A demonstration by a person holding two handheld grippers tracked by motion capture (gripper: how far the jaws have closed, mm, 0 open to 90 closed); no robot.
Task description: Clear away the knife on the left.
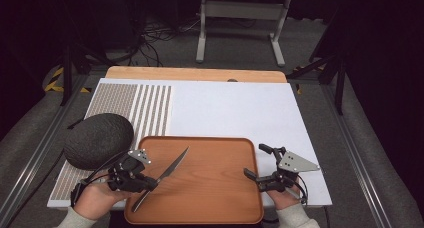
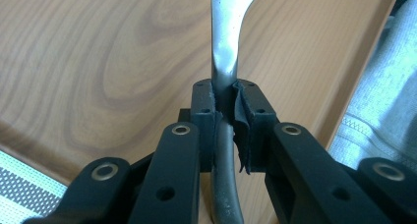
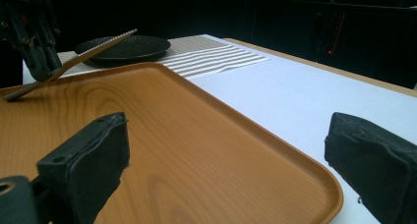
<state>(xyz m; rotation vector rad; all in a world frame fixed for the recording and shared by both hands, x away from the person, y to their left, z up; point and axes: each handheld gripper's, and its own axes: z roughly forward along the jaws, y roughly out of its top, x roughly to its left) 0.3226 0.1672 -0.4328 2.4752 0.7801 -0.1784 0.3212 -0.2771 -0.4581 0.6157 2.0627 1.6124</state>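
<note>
Looks like lab or recording studio, not home. Desk point(image 1: 240, 110) with white sheet sits inside aluminium rail frame point(image 1: 35, 153), dark curtains all round, grey carpet floor. Loose cables point(image 1: 155, 38) piled on floor behind, yellow-black hazard tape point(image 1: 54, 80) at left corner, second grey metal stand point(image 1: 242, 18) farther back. Printed dot-and-stripe pattern point(image 1: 130, 108) on sheet screams calibration setup.

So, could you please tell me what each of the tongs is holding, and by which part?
The left tongs clamp a knife on its handle, near the blade. The right tongs are open and hold nothing.
</note>
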